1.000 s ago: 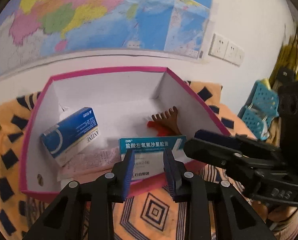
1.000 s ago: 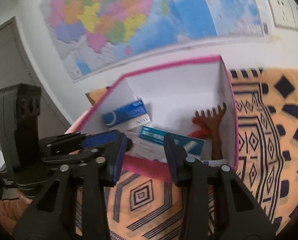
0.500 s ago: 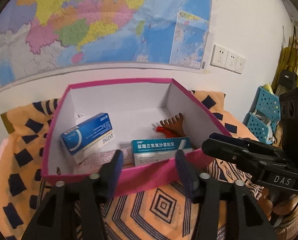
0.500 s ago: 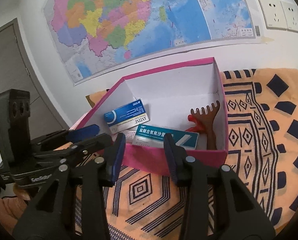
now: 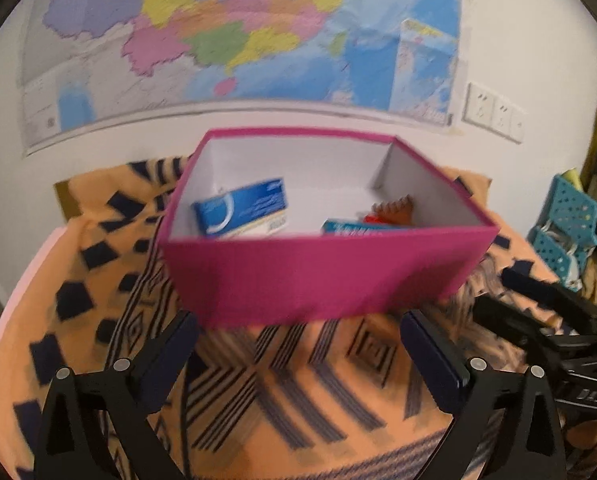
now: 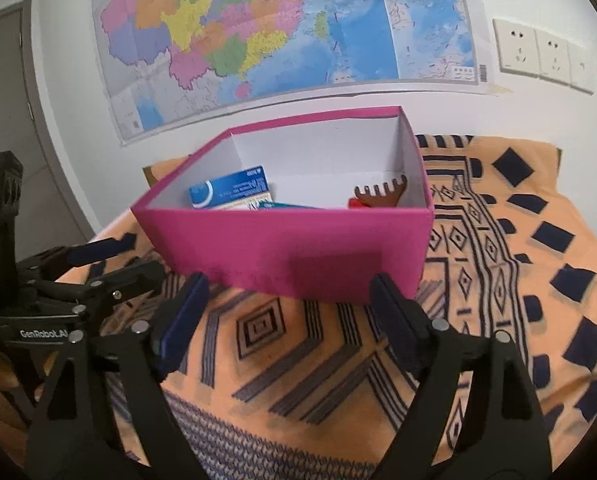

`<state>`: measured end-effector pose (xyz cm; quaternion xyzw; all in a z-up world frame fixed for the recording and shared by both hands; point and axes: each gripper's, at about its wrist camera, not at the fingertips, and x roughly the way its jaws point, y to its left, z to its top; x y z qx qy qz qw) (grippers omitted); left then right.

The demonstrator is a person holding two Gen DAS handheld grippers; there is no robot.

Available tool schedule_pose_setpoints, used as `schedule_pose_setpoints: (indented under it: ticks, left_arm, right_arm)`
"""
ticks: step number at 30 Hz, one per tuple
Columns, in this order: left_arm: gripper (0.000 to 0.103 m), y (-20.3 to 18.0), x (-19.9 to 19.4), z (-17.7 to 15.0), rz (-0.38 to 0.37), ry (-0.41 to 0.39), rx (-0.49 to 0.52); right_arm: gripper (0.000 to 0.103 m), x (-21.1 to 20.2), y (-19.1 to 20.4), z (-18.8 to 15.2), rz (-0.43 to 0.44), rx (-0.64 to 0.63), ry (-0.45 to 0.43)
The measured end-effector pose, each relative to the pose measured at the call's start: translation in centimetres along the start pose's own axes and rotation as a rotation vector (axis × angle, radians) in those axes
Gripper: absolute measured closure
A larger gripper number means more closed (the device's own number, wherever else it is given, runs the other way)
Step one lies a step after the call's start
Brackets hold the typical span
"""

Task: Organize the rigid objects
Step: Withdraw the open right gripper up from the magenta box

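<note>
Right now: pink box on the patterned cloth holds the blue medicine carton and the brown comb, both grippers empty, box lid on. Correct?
Not quite: the pink box has no lid on; the right wrist view looks straight into it at the blue medicine carton and brown comb. Left gripper and right gripper are empty, jaws opening.

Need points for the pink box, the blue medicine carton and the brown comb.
pink box (image 6: 298, 252), right wrist view, near outer wall.
blue medicine carton (image 6: 230, 192), right wrist view, printed front face.
brown comb (image 6: 380, 196), right wrist view, toothed head.
</note>
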<state>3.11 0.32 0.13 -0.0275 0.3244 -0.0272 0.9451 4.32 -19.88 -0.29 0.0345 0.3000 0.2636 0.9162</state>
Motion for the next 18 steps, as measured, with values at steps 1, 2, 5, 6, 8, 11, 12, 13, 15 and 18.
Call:
schedule_pose_setpoints:
  ticks: [1, 2, 5, 6, 8, 11, 12, 13, 15, 18]
  left_arm:
    - [0.001, 0.1, 0.0, -0.4, 0.009, 0.009, -0.001]
    - [0.001, 0.1, 0.1, -0.8, 0.018, 0.019, -0.005]
    - [0.001, 0.4, 0.0, -1.9, 0.05, 0.039, -0.022]
    - [0.001, 0.4, -0.1, -2.2, 0.055, 0.042, -0.023]
    - [0.001, 0.5, -0.2, -2.5, 0.057, 0.051, -0.028]
    - [0.001, 0.4, -0.5, -2.7, 0.069, 0.052, -0.026]
    - [0.001, 0.4, -0.6, -2.8, 0.074, 0.051, -0.023]
    - [0.001, 0.3, -0.7, -2.8, 0.079, 0.047, -0.022]
    - [0.001, 0.1, -0.8, -3.0, 0.076, 0.042, -0.012]
    - [0.001, -0.2, -1.0, -3.2, 0.086, 0.042, -0.012]
  right_arm:
    - [0.008, -0.1, 0.2, -0.3, -0.012, -0.003, -0.002]
    - [0.002, -0.2, 0.3, -0.5, -0.024, -0.004, -0.005]
    - [0.002, -0.8, 0.9, -1.2, -0.043, -0.018, -0.019]
    - [0.002, -0.9, 1.1, -1.3, -0.047, -0.026, -0.02]
    - [0.002, -1.0, 1.4, -1.6, -0.05, -0.037, -0.018]
    - [0.002, -1.1, 1.9, -1.9, -0.051, -0.045, -0.013]
    - [0.002, -1.2, 2.0, -2.0, -0.05, -0.047, -0.014]
    - [0.002, -1.3, 2.1, -2.2, -0.048, -0.046, -0.015]
    - [0.002, -1.4, 2.2, -2.4, -0.044, -0.042, -0.011]
    - [0.002, -1.4, 2.5, -2.8, -0.042, -0.04, -0.004]
